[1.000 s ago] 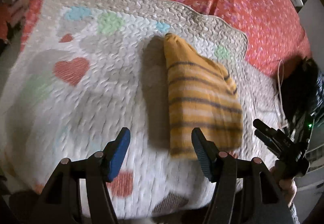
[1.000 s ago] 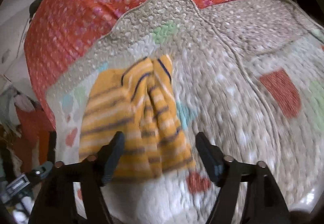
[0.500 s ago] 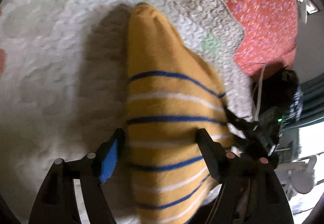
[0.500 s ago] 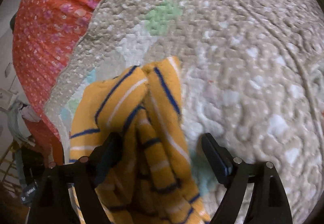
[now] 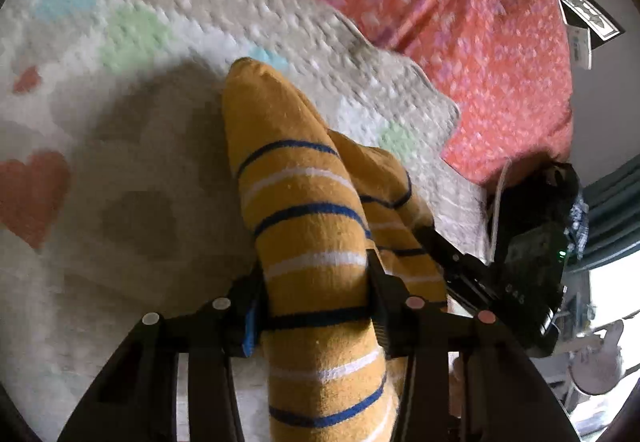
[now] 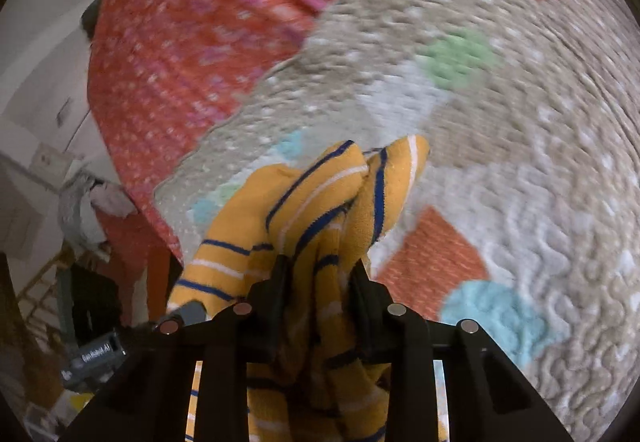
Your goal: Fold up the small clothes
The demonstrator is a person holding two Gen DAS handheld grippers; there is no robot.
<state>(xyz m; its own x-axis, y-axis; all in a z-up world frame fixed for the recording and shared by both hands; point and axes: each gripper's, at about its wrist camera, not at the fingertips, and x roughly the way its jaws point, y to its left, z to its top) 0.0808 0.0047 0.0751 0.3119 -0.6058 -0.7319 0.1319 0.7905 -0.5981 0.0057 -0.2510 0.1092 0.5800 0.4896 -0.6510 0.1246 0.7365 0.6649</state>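
A small mustard-yellow garment with blue and white stripes [image 5: 304,202] lies folded lengthways on a quilted mat [image 5: 132,146]. My left gripper [image 5: 314,302] is shut on its near end, the cloth bulging up between the fingers. My right gripper [image 6: 318,282] is shut on the bunched other near corner of the same garment [image 6: 304,210], which is lifted off the mat. The right gripper also shows in the left wrist view [image 5: 472,282], close beside the left one.
The mat, with hearts and coloured patches [image 6: 456,58], lies on a red floral bedspread [image 5: 460,22]. A white cable and dark objects [image 5: 540,210] sit past the mat's right edge. Furniture and clutter [image 6: 80,202] stand beyond the bed's left side.
Both grippers moved down onto the garment's near end and closed on it. The cloth has bunched up and its near end has risen off the mat.
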